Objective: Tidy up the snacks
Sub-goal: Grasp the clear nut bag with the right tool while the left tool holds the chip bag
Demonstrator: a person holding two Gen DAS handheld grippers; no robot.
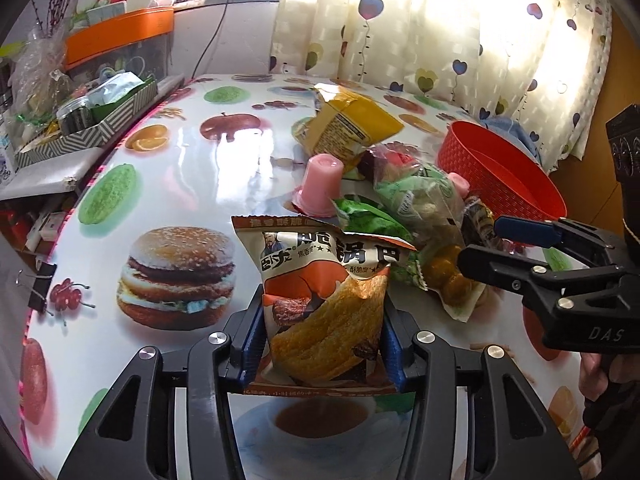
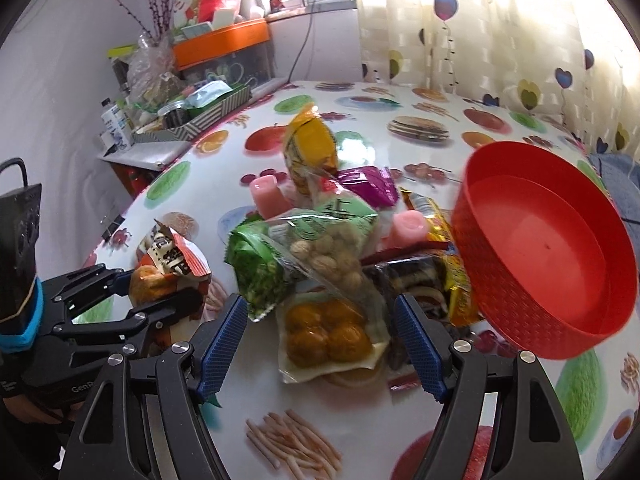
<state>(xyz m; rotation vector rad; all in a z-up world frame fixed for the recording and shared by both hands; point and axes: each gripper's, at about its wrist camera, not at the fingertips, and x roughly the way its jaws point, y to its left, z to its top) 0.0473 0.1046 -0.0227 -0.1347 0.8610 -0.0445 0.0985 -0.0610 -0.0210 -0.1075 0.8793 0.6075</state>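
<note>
My left gripper (image 1: 322,344) is clamped on the orange-and-white crisp bag (image 1: 326,300), its blue pads pressed into both sides of the packet, which stands upright between them over the printed tablecloth (image 1: 168,168); my right gripper (image 2: 320,344) stands wide with nothing between its fingers, poised just above the clear packet of round yellow cakes (image 2: 326,332) at the near edge of the snack pile; behind that lie a clear bag of nuts (image 2: 324,248), a green packet (image 2: 256,268), two pink jelly cups (image 2: 266,196) (one upside down, the other on its side), and a yellow bag (image 2: 310,142) at the back; the red basket (image 2: 560,320) sits tilted at the right of the pile, touching the striped sweets, and holds no snacks.
</note>
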